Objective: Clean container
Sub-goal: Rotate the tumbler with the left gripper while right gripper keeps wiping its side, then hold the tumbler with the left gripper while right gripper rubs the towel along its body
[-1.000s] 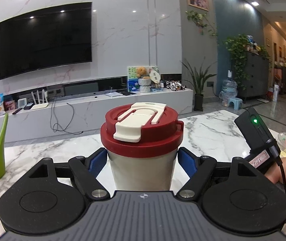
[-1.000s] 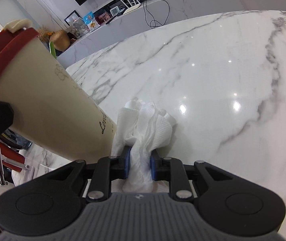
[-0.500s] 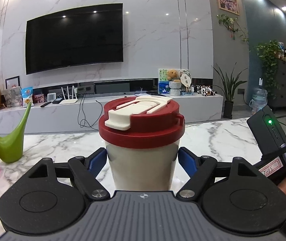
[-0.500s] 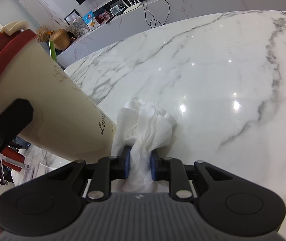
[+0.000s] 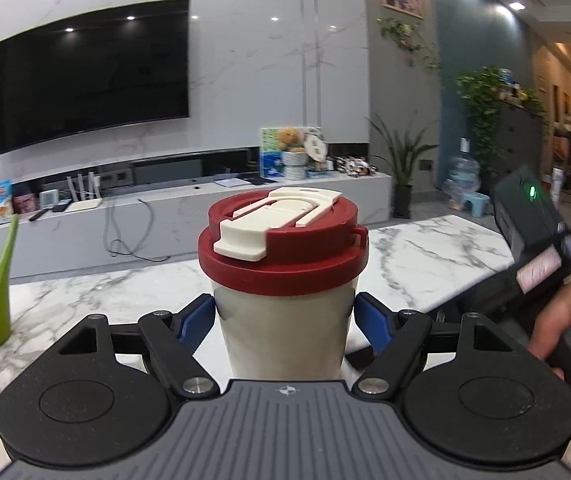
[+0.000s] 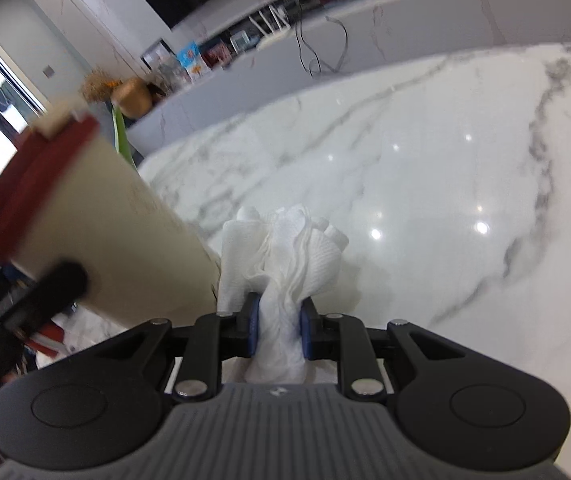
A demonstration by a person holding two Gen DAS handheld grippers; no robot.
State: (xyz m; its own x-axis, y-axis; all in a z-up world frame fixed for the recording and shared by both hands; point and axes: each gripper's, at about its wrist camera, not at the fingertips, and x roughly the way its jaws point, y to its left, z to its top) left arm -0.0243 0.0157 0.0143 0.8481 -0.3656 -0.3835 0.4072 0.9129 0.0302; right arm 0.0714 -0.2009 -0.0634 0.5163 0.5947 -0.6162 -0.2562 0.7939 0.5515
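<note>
Since a second ago the cup [image 6: 97, 224] has swung round in the left claw [image 5: 285, 316], which clamps its cream body below the red lid [image 5: 283, 248]. The right claw [image 6: 279, 328], pinched on a wad of tissue [image 6: 285, 240], presses beside the cup's base (wiping seems under way); next, rub up the wall. Below lies a glossy marble desk [image 6: 425, 184], in a living room with a wall TV [image 5: 93, 76].

left wrist view level, right downward, both close on cup [image 5: 283, 288]

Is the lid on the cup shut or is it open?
Shut. The red lid sits fully on the cream cup, and its cream flap lies flat across the top.
</note>
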